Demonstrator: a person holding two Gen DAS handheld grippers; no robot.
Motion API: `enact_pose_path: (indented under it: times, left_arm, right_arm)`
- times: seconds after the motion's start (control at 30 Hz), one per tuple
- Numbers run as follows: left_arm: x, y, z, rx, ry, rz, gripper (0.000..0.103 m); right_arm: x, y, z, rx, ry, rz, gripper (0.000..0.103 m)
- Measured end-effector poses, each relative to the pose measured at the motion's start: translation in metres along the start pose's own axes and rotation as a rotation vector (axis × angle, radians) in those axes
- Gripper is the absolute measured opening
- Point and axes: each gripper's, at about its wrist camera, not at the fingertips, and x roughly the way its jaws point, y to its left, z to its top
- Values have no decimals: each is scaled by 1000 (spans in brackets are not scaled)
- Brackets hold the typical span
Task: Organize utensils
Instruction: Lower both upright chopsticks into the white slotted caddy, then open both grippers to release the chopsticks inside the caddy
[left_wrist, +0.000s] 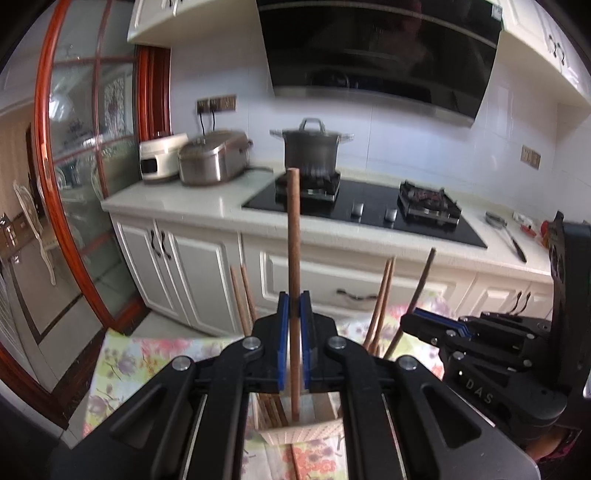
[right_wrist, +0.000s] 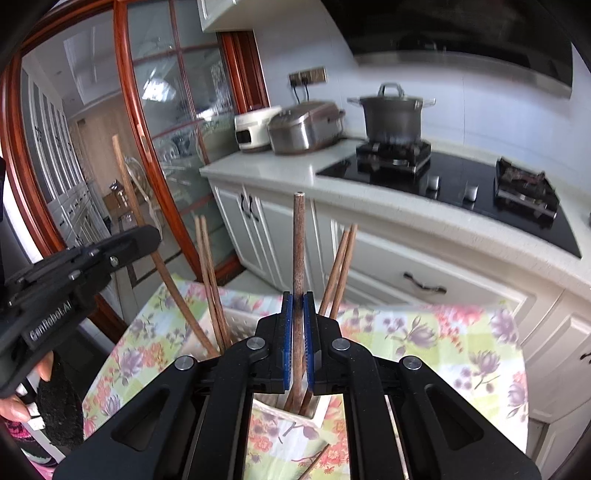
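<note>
A white perforated utensil holder (right_wrist: 240, 325) stands on a floral tablecloth. Several brown wooden chopsticks sit in it, handles up. One chopstick (left_wrist: 294, 258) stands nearly upright, its lower end inside the holder. A second chopstick (right_wrist: 298, 280) also rises nearly upright from the holder. A pair of chopsticks (right_wrist: 208, 280) leans towards the left side, and another pair (right_wrist: 341, 269) leans right. One more chopstick (right_wrist: 314, 463) lies flat on the cloth, just beside the holder's base.

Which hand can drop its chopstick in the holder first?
Probably left: the left gripper holds its upright chopstick with the tip visibly inside the holder. The right gripper holds the right chopstick, whose lower end hides among others.
</note>
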Motion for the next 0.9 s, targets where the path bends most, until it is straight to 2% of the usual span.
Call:
enact_pose_path:
  times: [0.13,0.27,0.33,0.37,0.4,0.43,0.53,0.63,0.8,0.9]
  left_arm:
    - [22,7,-14,-15,51,7,6]
    - [33,17,-21,-29,68,28,8]
    - [32,21,-22,-34,62,35,13]
    - [30,23,-23,-33,55,42,19]
    - [28,25,-24,-33,46,50,23]
    - [25,26,-25,-34,38,57,29]
    - [16,30,-31,-41,21,69,36]
    - [5,34,-43,-48,-2,90,58]
    - [-7,33,-70,-18,-22,139,66]
    - [-13,33,-90,-14,-27,162,78]
  right_arm:
    - [19,-1,-6,7,30,-18,7]
    - [29,-11,-6,48,34,-32,16]
    - [29,-17,-6,62,24,-25,27]
    - [28,-20,-7,68,19,-22,41]
    - [26,-23,-8,74,13,-15,48]
    - [24,-24,-9,77,7,-13,48]
    - [15,-26,-16,64,-7,-27,48]
    - [9,-27,-29,53,-11,-36,48]
    - [8,-33,-54,69,10,-39,48]
    - [9,-38,-71,89,25,-42,48]
